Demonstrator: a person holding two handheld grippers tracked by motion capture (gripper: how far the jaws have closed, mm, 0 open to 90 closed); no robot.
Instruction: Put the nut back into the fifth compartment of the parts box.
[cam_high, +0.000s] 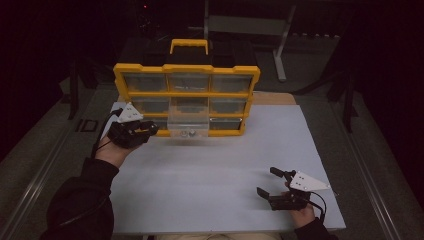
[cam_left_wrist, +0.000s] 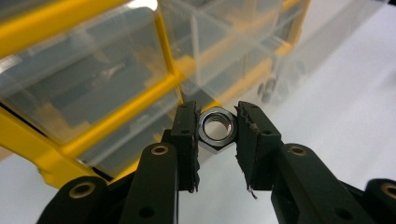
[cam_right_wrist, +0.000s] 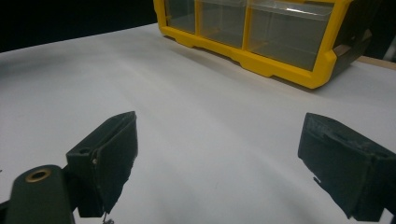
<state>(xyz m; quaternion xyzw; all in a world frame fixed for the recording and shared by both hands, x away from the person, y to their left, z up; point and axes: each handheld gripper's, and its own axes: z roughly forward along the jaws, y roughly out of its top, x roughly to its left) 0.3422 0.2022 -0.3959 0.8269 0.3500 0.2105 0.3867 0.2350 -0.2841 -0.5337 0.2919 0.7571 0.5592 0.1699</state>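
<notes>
shiny steel hex nut (cam_left_wrist: 216, 129), bore facing the camera, pinched between black fingers (cam_left_wrist: 186, 135), beside yellow organizer drawers (cam_left_wrist: 116, 65)

Both grippers, the left gripper (cam_high: 150, 129) and the right gripper (cam_high: 265, 183), are black with brass-ringed screw holes, grey three-cornered top plates and trailing black cables, the person's sleeves (cam_high: 82, 200) black

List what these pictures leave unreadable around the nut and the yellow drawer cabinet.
- Pulled-out clear drawer, high view: two small round pieces inside, too small to tell their kind.
- Other drawers of the yellow cabinet, high view: contents lost to dim light and glare.
- Nut, left gripper view: its flanks are covered by the left gripper pads.
- Right gripper, right gripper view: jaw bases cut off by the bottom edge.
</notes>
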